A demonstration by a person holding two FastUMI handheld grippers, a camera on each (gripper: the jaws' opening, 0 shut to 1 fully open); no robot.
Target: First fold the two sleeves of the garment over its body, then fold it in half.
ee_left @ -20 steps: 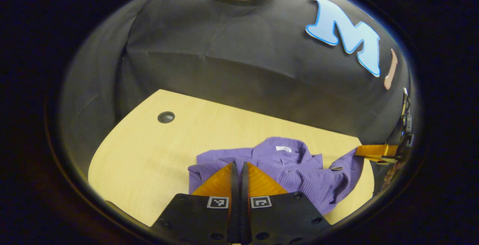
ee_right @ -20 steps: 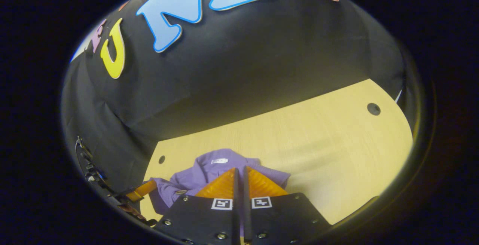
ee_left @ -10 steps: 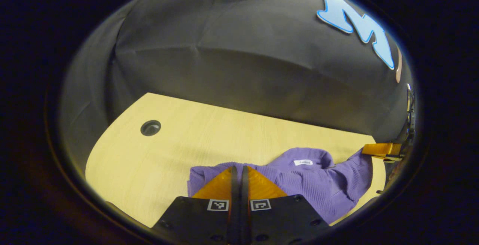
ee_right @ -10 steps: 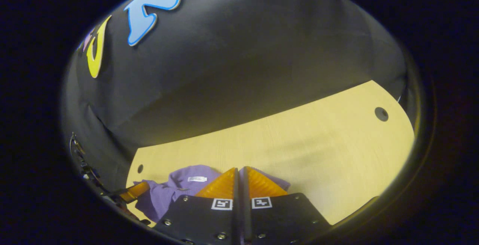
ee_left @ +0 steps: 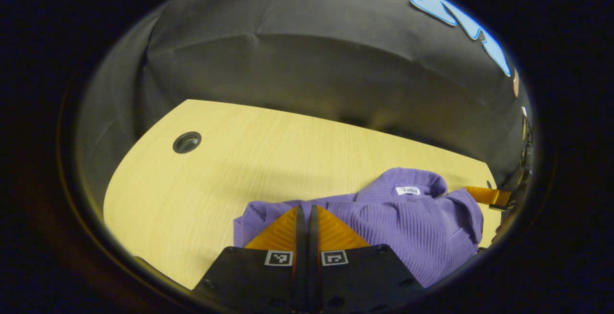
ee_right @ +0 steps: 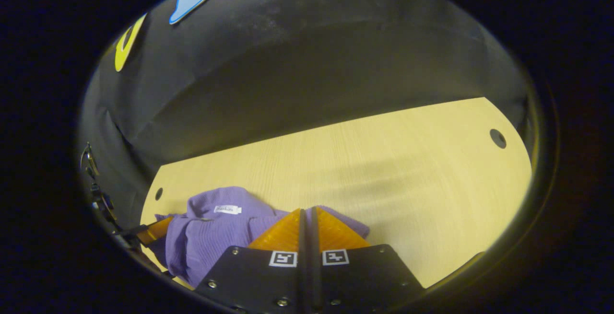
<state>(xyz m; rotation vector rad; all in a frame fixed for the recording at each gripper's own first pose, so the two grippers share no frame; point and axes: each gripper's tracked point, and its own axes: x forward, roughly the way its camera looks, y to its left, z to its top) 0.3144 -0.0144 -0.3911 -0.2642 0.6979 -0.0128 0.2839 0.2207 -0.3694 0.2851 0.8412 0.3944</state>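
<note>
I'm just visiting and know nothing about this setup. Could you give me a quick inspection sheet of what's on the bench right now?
Surface: pale wooden table with round holes near its corners.
Job's things: purple garment, bunched on the table, white neck label facing up.
Clutter: nothing seen.
Grippers: left gripper closed, fingers together at the garment's edge; right gripper likewise, on the garment's other side. Whether cloth is pinched, cannot tell.
Cables: nothing seen.
Surroundings: black cloth wall behind the table.
</note>
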